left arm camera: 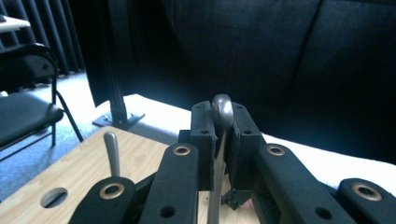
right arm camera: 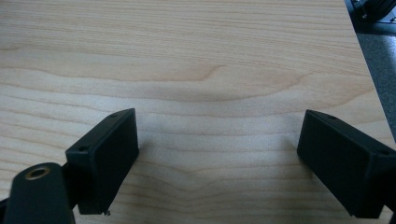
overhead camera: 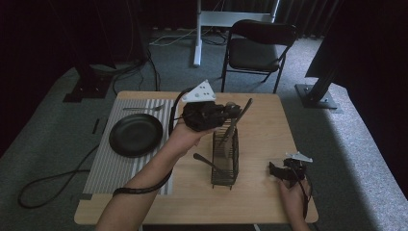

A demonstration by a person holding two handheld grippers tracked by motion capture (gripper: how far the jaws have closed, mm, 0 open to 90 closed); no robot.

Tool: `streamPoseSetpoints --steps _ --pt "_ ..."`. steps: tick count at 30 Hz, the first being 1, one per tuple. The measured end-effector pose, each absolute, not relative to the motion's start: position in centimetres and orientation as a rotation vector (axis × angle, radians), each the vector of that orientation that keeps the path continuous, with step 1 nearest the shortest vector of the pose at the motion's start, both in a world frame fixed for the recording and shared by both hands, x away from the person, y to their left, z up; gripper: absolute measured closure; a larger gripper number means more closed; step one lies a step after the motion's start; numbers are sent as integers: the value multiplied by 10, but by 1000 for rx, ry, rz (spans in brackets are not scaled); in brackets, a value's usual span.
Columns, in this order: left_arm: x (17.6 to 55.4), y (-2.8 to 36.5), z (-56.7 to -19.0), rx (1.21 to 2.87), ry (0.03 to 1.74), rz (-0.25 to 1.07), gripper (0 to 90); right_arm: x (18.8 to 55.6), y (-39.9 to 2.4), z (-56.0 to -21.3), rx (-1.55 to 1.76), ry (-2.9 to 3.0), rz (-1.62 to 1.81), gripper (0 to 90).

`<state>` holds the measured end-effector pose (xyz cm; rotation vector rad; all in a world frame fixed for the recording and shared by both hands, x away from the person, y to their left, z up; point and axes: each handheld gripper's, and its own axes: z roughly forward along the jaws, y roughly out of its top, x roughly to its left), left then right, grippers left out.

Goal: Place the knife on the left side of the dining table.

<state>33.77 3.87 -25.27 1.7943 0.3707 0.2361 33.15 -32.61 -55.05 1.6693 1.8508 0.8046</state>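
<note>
I've got the left gripper (overhead camera: 226,111) raised above the far end of the wire cutlery caddy (overhead camera: 225,159), which stands upright on the wooden desk (overhead camera: 269,139) near its middle. My fingers (left arm camera: 205,135) on that side are clamped on a metal utensil (left arm camera: 222,112); in the left gripper view its rounded end pokes up just past the fingertips, and the stem runs down between the pads. I can't tell whether it's a spoon or a handle end from here. Beside it in that same view, a second rounded handle (left arm camera: 111,151) stands up from below, apart from my fingers.

From the high view, a knife (overhead camera: 239,119) leans out of the caddy's far end, tilted toward the right, close to my left gripper. Another utensil (overhead camera: 206,161) sticks out of the caddy's left side, angled low toward the left.

To the left, a striped placemat (overhead camera: 103,168) lies on the desk with a black plate (overhead camera: 135,134) on it, and a fork (overhead camera: 142,109) lies on the mat just beyond the plate, apart from it.

My right gripper (overhead camera: 276,171) sits low at the desk's near right corner, well apart from the caddy. In the right gripper view, its fingers (right arm camera: 105,158) are spread wide over bare wood, holding nothing.

Beyond the desk, a black folding chair (overhead camera: 257,48) stands on the grey carpet.
</note>
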Motion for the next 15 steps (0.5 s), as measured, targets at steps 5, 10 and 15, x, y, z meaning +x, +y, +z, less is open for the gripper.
streamPoseSetpoints --steps 5,10,15 --pt "331 51 -240 1776 367 259 834 332 -326 -551 1669 1850 805 117" --pt "325 66 -228 1760 374 288 834 332 -326 -551 1669 1849 806 117" --pt "319 82 -219 1741 390 320 834 332 -326 -551 1670 1849 806 117"
